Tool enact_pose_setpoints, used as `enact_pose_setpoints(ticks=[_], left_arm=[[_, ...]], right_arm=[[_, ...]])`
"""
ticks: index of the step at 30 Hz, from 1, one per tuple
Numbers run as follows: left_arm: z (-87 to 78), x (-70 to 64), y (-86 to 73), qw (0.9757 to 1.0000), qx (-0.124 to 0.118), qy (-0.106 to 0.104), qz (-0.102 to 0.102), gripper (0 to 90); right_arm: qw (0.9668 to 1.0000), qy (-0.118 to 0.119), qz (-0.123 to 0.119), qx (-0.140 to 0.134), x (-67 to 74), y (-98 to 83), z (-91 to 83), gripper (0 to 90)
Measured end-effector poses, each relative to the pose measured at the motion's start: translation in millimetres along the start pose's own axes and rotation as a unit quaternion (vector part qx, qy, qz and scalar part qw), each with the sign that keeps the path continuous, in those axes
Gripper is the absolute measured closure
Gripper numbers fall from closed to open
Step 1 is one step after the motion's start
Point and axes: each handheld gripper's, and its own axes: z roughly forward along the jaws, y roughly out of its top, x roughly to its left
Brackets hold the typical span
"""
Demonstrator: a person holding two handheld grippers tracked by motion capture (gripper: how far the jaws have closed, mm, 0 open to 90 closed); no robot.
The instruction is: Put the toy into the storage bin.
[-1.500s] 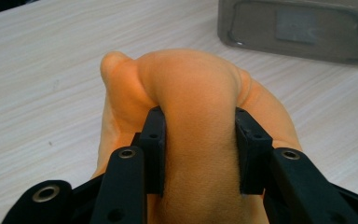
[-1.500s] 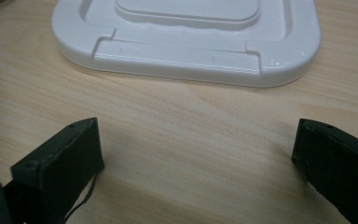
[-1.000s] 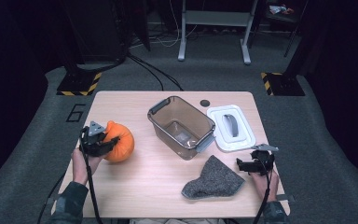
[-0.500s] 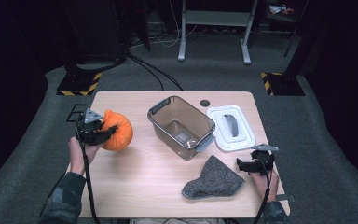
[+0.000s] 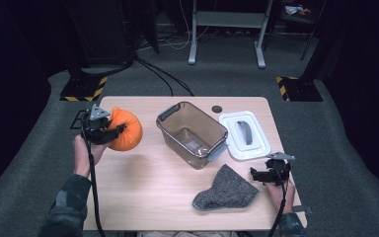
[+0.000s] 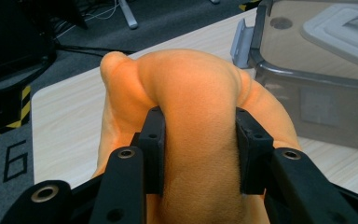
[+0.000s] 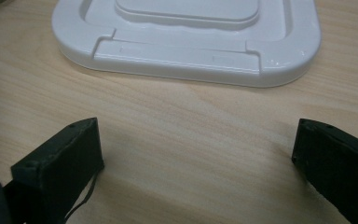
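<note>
High view first: the left hand-held gripper (image 5: 109, 132) sits at the left of the frame, clamped on a soft orange pumpkin-looking plush (image 5: 127, 130), which looks lifted clear of the counter (image 5: 143, 192) with a shadow under it. The clear brown bin (image 5: 192, 133) is in the middle of the frame, to the right of the plush, open on top, with its long axis running from upper left to lower right. So I'd guess the coming move is a carry to the right and over the near rim. The left hand is by far the nearer one. The white lid (image 5: 246, 134) lies flat just right of the bin, and a grey knitted cloth (image 5: 225, 190) lies at the lower middle. The right hand-held gripper (image 5: 262, 174) rests low at the lower right, near the cloth.

Left gripper view: both jaws squeeze the orange plush (image 6: 200, 116) around its middle, so it bulges up between them. The bin (image 6: 317, 79) fills the upper right, near but not touching.

Right gripper view: jaws wide apart with nothing between them, just bare counter (image 7: 186, 140), with the lid (image 7: 191, 42) across the top of the frame.
</note>
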Motion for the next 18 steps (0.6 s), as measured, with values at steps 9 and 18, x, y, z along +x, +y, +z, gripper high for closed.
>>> enact_pose_setpoints(ticks=[9, 18], left_arm=[[0.0, -5.0, 25.5, 0.9999, -0.008, 0.0, 0.013, 61.3], [3.7, -11.5, 49.1, 0.9996, -0.014, -0.006, 0.025, 61.2]], right_arm=[[1.0, 0.0, 0.0, 0.0, 0.0, 0.0, 0.0, 0.7], [1.0, 0.0, -0.001, 0.0, 0.0, 0.1, 0.1, 0.7]])
